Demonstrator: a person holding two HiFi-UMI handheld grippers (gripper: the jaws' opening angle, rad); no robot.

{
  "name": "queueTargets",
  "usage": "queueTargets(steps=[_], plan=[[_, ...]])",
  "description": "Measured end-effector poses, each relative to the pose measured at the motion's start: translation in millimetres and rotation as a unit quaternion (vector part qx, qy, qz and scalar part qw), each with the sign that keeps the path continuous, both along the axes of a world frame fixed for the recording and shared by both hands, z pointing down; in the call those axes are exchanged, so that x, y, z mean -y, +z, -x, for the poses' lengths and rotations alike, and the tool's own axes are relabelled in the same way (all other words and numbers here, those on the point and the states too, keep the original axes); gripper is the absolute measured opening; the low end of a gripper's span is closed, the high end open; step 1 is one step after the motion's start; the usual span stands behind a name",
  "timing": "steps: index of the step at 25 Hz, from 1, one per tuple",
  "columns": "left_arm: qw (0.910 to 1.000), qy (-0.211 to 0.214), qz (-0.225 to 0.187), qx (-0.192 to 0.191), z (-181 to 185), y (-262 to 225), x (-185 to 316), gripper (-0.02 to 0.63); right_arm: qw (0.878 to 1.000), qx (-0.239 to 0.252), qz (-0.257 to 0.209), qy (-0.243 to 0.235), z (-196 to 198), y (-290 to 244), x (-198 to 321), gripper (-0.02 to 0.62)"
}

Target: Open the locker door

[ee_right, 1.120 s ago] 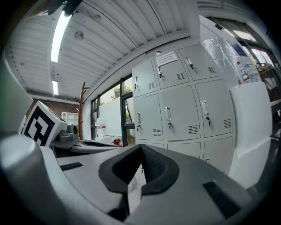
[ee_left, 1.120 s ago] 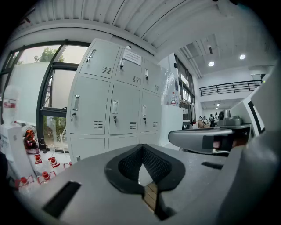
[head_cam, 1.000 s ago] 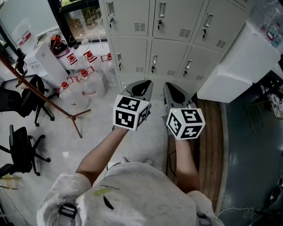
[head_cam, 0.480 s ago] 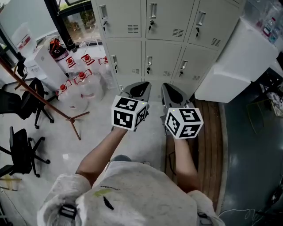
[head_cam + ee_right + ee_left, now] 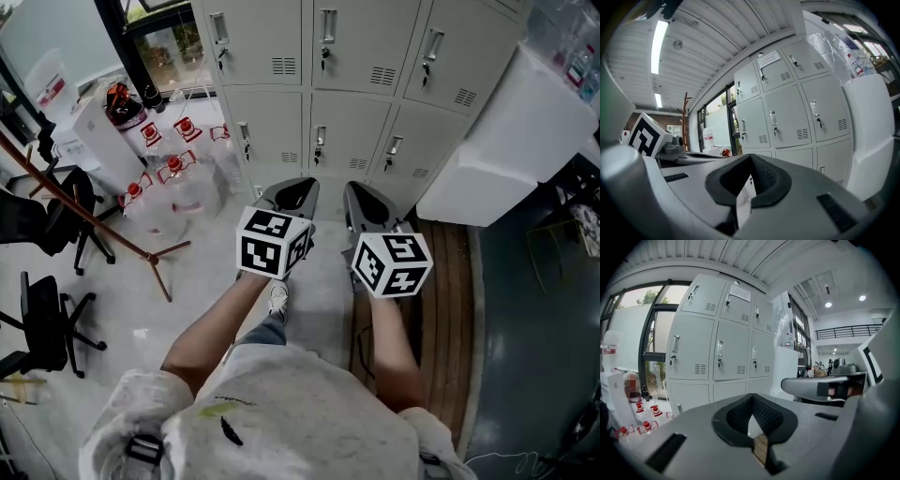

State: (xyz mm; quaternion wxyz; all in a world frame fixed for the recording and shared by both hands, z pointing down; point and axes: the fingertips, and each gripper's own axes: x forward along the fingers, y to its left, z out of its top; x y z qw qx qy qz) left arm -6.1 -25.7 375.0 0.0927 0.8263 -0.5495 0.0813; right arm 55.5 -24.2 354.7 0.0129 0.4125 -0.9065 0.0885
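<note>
A bank of pale grey lockers (image 5: 352,89) stands ahead in the head view, every door shut, each with a small handle (image 5: 319,145) and a key. My left gripper (image 5: 291,185) and right gripper (image 5: 362,190) hang side by side above the floor, well short of the lockers, touching nothing. Both are shut with nothing between their jaws. The left gripper view has the lockers (image 5: 717,352) beyond the left gripper's (image 5: 752,398) meeting tips. In the right gripper view the lockers (image 5: 787,117) rise past the right gripper (image 5: 751,158).
Water jugs with red caps (image 5: 173,173) sit on the floor to the left, by a slanted brown pole stand (image 5: 94,211) and black office chairs (image 5: 47,319). A big white box (image 5: 506,141) juts out beside the lockers at right. A wooden strip (image 5: 450,300) runs along the floor.
The person has stepped forward: a shoe now shows below my left arm. Both grippers keep the same pose, shut and side by side.
</note>
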Motion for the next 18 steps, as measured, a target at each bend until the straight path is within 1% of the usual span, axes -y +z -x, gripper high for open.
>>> queueTargets(steps=[7, 18], plan=[[0.9999, 0.003, 0.001, -0.013, 17.1, 4.1, 50.5, 0.006, 1.0, -0.008, 0.004, 0.003, 17.8, 4.0, 47.5, 0.002], [0.9992, 0.024, 0.001, -0.031, 50.6, -2.4, 134.7, 0.006, 1.0, -0.017, 0.008, 0.023, 54.7, -4.3, 129.9, 0.002]])
